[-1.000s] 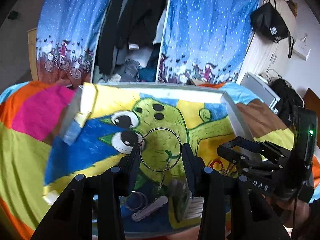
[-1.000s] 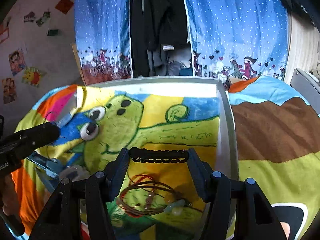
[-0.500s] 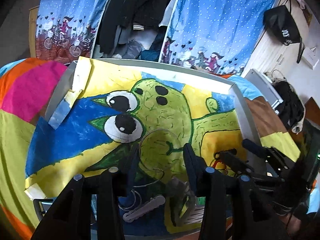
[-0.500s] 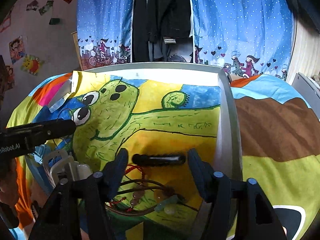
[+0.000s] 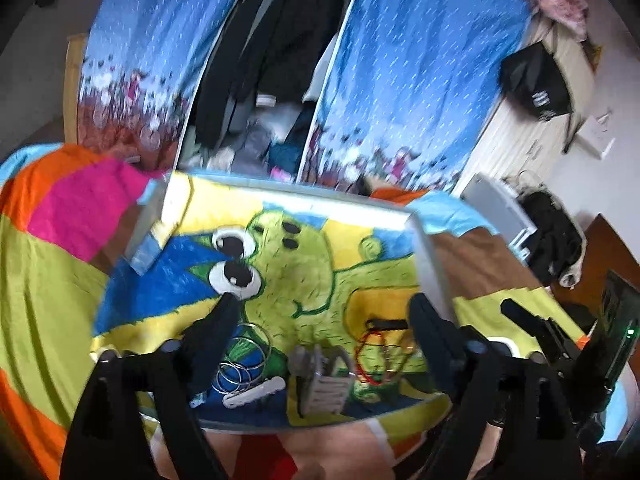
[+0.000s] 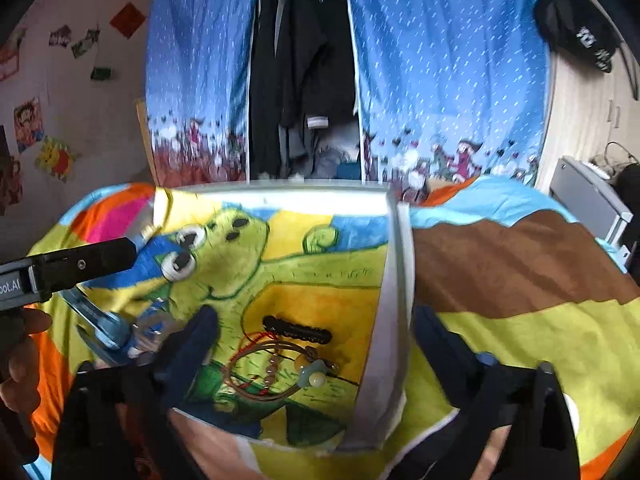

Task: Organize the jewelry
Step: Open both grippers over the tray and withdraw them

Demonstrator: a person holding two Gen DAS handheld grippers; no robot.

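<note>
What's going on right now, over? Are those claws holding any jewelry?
Left gripper open, jaws just opened, silver rings lying loose. Right gripper open, jaws just opened, black bracelet down on tray. Nothing blocking.

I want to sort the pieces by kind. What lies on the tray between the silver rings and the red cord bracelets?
In the left wrist view, a grey hair claw clip stands between the silver rings and the red cord bracelets.

- Left wrist view: whole picture motion-blurred; silver rings (image 5: 242,362) overlap, their number indeterminate.
- Grey comb-like item (image 5: 322,380): identity unclear.
- Right wrist view: blue object (image 6: 108,334) smeared, partly behind a tong finger (image 6: 188,354).
- Tray (image 6: 376,392): near edge cut off behind the tongs.
- Bracelet tangle (image 6: 264,372): separate pieces indistinguishable.
</note>
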